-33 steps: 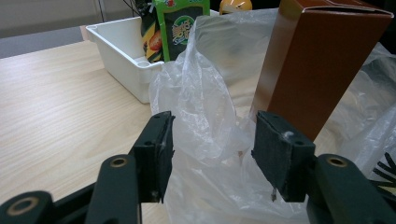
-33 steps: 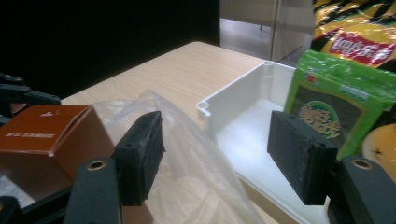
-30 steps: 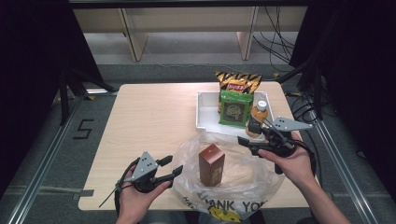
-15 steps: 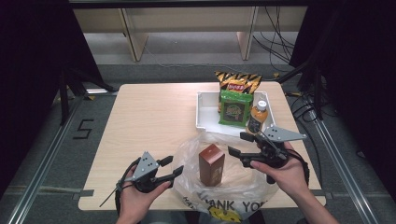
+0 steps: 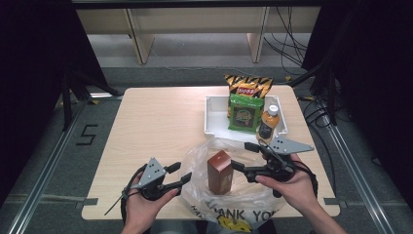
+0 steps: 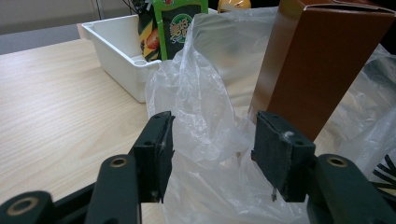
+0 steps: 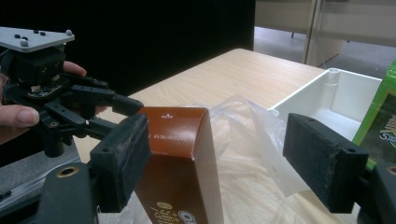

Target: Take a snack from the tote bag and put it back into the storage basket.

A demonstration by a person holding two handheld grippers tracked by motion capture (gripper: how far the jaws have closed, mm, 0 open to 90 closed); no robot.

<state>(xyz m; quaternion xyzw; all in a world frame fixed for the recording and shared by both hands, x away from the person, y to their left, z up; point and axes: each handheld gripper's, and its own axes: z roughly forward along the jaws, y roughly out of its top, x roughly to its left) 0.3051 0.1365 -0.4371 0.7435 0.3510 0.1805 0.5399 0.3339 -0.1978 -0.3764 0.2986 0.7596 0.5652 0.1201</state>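
On the bench [image 5: 160, 122], near its front edge, one brown carton [image 5: 219, 172] is stood upright inside one clear plastic bag [image 5: 243, 200], glossy, with small pale print. The left tool [image 5: 176, 175] is spread about a fold of bag film. The right tool [image 5: 245, 156] is spread beside the carton, its jaws just having opened. One white tray [image 5: 212, 117] is seen behind.

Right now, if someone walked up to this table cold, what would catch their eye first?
Probably the tall brown carton standing upright on the clear plastic bag at the table's near edge, flanked by the open left gripper and right gripper. Behind it, a white bin holds a green packet, a striped snack bag and an orange bottle.
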